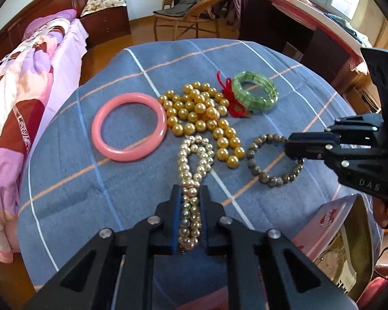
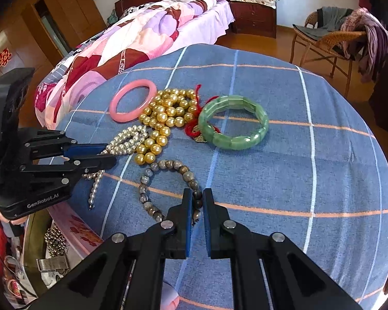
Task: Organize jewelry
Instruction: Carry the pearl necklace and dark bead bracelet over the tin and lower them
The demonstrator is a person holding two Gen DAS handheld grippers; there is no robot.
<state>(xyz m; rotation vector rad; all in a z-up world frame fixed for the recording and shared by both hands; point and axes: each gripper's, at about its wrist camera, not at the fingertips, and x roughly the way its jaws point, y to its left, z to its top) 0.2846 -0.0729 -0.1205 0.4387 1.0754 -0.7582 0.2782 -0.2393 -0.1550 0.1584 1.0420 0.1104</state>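
Blue plaid cloth covers the counter (image 1: pixel 72 170), which stands in a bedroom beside a bed (image 2: pixel 147 33) with a pink and purple quilt. Left hand-held gripper (image 1: pixel 190 193): jaws pressed together on the silver bead necklace (image 1: pixel 194 160), pinching its doubled strand; the looped end lies on the cloth ahead of the fingertips. Right hand-held gripper (image 2: pixel 197 197): jaws pinching the grey-brown bead bracelet (image 2: pixel 165 180) at its near side; the rest of the ring lies flat on the cloth. Just beyond both items, the gold bead necklace (image 1: pixel 201 113) sits in a heap at the centre, touching the silver strand. A pink bangle (image 1: pixel 129 126) lies flat on the left of the heap, touching it. A green segmented bracelet (image 2: pixel 234 122) lies on the right of the heap, with a red cord (image 1: pixel 232 98) tangled between them. An open tin (image 1: pixel 349 232) stands at the counter edge near the right hand-held gripper. Farther back, a wicker chair (image 2: pixel 328 41) holds draped clothing.
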